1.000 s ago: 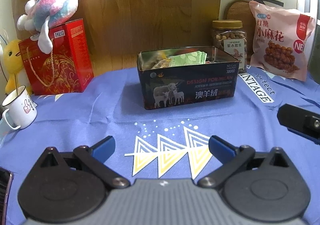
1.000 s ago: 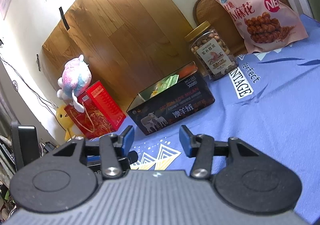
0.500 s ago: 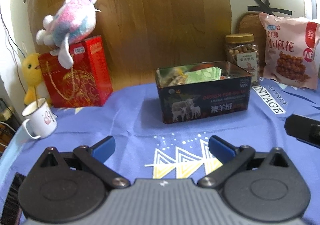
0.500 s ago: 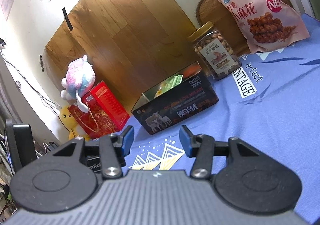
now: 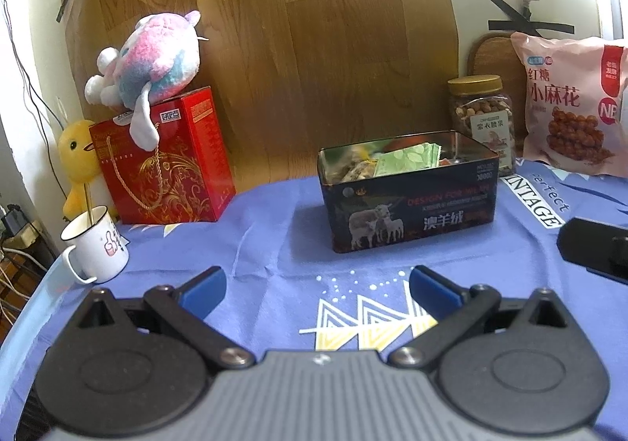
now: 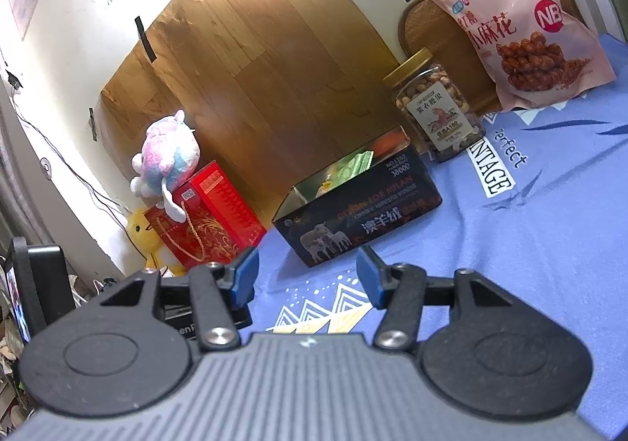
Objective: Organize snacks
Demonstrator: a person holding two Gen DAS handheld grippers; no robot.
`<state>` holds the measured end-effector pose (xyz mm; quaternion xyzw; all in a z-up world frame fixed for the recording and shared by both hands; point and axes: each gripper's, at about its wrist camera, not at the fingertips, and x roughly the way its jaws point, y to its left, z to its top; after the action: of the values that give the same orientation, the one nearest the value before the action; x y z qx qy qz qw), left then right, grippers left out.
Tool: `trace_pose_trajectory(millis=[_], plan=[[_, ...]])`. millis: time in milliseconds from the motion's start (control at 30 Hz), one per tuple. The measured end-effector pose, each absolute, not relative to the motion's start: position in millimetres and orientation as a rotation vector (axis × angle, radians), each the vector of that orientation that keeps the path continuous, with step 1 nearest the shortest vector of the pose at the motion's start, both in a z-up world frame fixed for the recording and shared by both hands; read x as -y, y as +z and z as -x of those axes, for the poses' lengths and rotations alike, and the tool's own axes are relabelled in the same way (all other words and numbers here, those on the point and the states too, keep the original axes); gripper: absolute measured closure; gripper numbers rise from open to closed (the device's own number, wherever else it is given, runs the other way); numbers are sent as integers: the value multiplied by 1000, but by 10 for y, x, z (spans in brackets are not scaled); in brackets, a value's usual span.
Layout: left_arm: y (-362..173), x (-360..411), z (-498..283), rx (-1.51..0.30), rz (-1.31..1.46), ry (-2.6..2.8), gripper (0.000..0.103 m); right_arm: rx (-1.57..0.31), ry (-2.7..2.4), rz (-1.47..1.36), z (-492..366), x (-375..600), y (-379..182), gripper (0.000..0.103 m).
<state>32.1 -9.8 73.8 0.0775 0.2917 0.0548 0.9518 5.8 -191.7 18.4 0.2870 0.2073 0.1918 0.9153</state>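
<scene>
A dark open tin [image 5: 412, 213] with sheep on its side stands on the blue cloth, holding green and other snack packets [image 5: 404, 160]. It also shows in the right wrist view [image 6: 353, 217]. A nut jar [image 5: 482, 119] and a pink snack bag [image 5: 573, 107] stand behind it to the right. My left gripper [image 5: 316, 288] is open and empty, well short of the tin. My right gripper [image 6: 306, 276] is open and empty, also short of the tin; part of it shows at the right edge of the left wrist view [image 5: 592, 248].
A red gift box [image 5: 165, 166] with a plush toy [image 5: 149, 56] on top stands at the left, a yellow duck [image 5: 78, 158] behind it. A white mug [image 5: 96, 245] sits near the table's left edge. A wooden board [image 5: 314, 48] leans on the wall.
Both grippers have drawn back and up from the tin, which looks smaller and farther. The left view has swung so the tin sits more to the right. Jaws stay open.
</scene>
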Motion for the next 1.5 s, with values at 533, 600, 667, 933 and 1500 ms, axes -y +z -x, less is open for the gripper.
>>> trace_pose_trajectory(millis=[533,600,667,933,1500], plan=[[743,152,-317,-629,-120,58,0,-422,378,-598,-9,1911,187,44],[735,171,-342,-633,-116,38,0,-428,366,-593,-6,1919,174,44],[731,218,-360,-631,-114,19,0,-434,344,-587,7,1951,156,44],[726,482,-338,-604,-133,-58,0,-405,263,-619,146,2165,134,43],[802,521,-257,-593,-117,-53,0,-395,257,-633,275,2234,106,43]])
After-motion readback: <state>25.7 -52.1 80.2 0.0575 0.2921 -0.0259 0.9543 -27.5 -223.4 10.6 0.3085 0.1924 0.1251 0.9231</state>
